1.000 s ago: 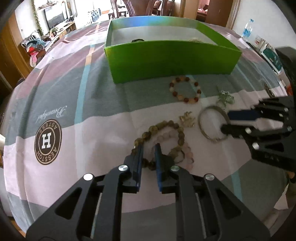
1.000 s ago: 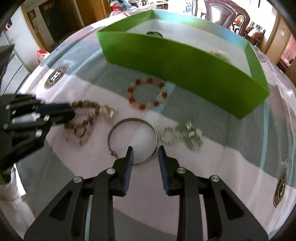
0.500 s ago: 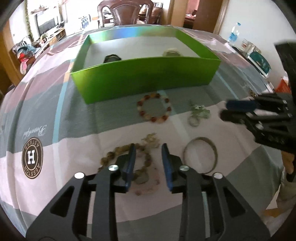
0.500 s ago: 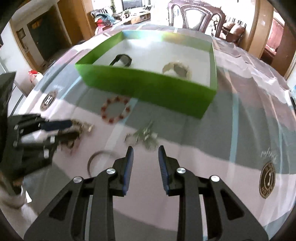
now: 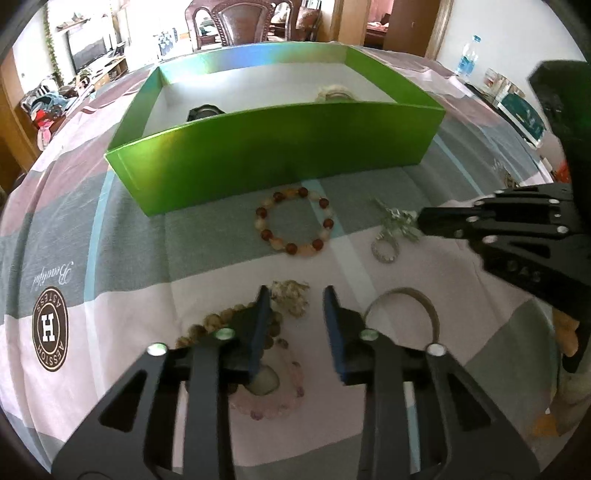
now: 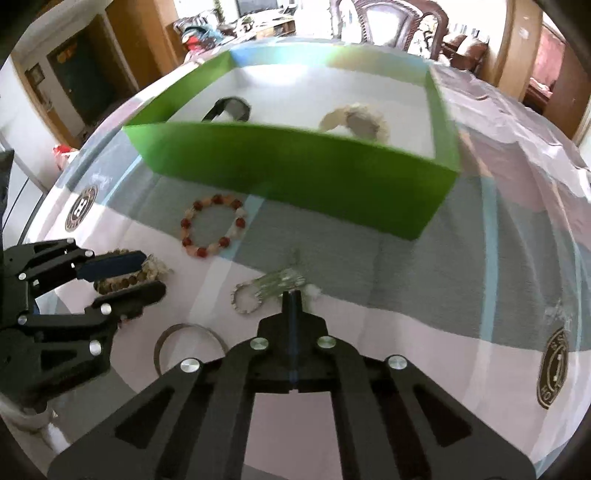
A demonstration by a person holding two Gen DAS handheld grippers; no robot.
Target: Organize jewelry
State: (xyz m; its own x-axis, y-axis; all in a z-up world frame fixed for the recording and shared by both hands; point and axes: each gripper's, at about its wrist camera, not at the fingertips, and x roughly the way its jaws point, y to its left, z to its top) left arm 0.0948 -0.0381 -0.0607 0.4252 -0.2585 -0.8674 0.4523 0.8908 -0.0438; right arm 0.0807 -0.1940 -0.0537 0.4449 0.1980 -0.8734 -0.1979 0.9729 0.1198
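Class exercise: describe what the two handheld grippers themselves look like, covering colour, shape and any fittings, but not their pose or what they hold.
Both the left gripper and the right gripper are matte black, built from angular linkage arms with triangular cut-outs and round silver rivets at the pivots. Their fingers are flat bars lined with blue pads. No cables, printed markings or sleeves are visible.

Before you, a tablecloth [image 5: 122,236] in pink, grey and mauve bands with a pale blue stripe, stamped with a round brown "H" emblem [image 5: 50,329] beside cursive lettering. Past the table's far edge stands a carved dark-wood chair [image 5: 236,26] — upright, facing you. A water bottle [image 5: 466,55] stands at far right; a television [image 5: 86,53] sits far left.
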